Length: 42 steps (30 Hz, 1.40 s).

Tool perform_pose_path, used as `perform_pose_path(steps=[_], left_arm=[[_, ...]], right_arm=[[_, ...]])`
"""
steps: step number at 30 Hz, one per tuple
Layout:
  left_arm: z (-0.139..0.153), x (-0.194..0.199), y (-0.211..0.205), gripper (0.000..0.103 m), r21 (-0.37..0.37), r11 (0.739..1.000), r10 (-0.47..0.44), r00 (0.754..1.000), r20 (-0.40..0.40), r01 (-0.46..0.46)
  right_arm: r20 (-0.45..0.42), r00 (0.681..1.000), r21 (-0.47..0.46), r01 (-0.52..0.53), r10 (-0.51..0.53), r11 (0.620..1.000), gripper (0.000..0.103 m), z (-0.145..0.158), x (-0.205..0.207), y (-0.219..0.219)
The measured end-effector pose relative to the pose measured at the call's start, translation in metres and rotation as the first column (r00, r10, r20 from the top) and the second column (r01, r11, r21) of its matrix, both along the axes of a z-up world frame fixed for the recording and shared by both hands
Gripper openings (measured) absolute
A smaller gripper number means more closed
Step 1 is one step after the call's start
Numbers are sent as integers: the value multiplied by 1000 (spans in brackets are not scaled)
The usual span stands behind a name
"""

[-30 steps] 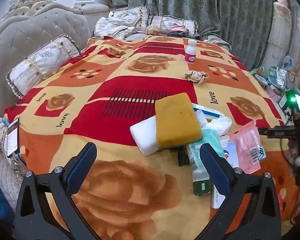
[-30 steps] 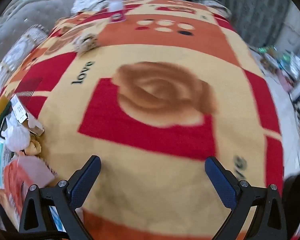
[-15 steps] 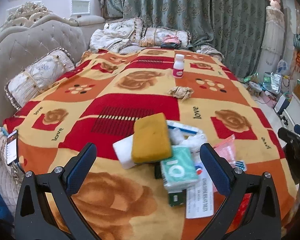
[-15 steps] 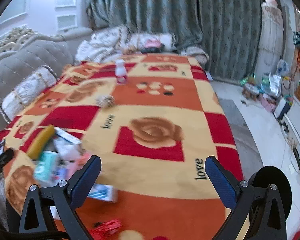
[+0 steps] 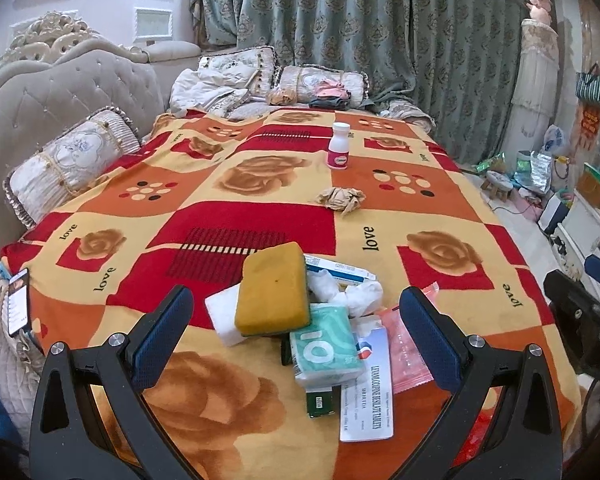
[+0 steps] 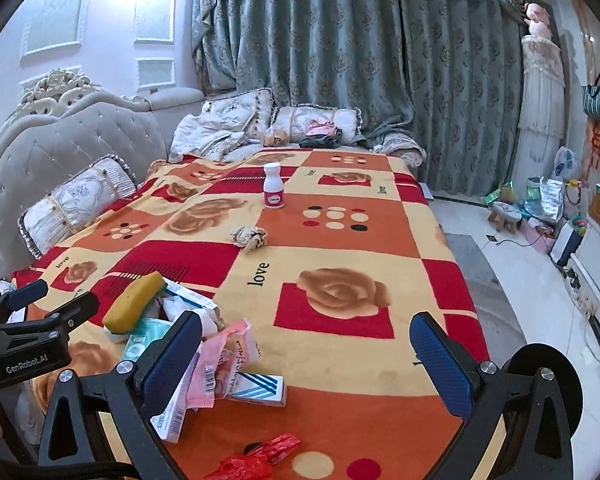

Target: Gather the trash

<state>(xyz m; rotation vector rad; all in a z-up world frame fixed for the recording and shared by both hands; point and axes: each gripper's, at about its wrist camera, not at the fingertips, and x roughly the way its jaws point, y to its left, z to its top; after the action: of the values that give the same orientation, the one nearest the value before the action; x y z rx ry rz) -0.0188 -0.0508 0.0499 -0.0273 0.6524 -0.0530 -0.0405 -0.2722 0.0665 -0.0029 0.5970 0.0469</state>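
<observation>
A pile of trash lies at the near end of the bed: a yellow sponge (image 5: 272, 292) on a white block, a teal tissue pack (image 5: 326, 346), white crumpled tissue (image 5: 356, 290), a pink wrapper (image 5: 406, 350) and a white leaflet (image 5: 368, 396). A crumpled brown paper ball (image 5: 342, 198) and a white bottle with a pink label (image 5: 339, 151) sit farther up the bed. My left gripper (image 5: 296, 332) is open and empty above the pile. My right gripper (image 6: 306, 360) is open and empty over the bed's near right part, beside a striped box (image 6: 258, 388) and red plastic (image 6: 256, 456).
The bed has an orange and red rose blanket (image 6: 340, 292), a grey tufted headboard (image 5: 60, 92) and pillows (image 5: 70, 160) at left and far end. A phone (image 5: 18, 302) lies at the bed's left edge. Curtains hang behind. Floor clutter and a small stool (image 6: 506, 214) stand at right.
Both grippers have pulled back and risen, so the whole bed now shows. The right view swung from close on the blanket to the room. Both stayed open.
</observation>
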Motion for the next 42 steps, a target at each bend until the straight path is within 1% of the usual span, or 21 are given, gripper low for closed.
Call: perform_pose_path(steps=[11,22,33,42], left_arm=[[1,0,0,102,-7,1000,7,1000,2,-7],[-1,1,1,102,-3,1000,8,1000,-3,-8],[-1,2,2,102,-1,1000,8,1000,-6,-8],[-9,1,1,102,1,1000,6,1000,-16,-6]], right_arm=[[14,1000,-6,-8,8,1000,103,-1,-2,5],[-10,1000,2,-8,8,1000,103,-3,4,7],[-14,1000,-4,-3,3,1000,103,-7,6,8],[-19,1000,2,-6,6,1000,103,-12,7,6]])
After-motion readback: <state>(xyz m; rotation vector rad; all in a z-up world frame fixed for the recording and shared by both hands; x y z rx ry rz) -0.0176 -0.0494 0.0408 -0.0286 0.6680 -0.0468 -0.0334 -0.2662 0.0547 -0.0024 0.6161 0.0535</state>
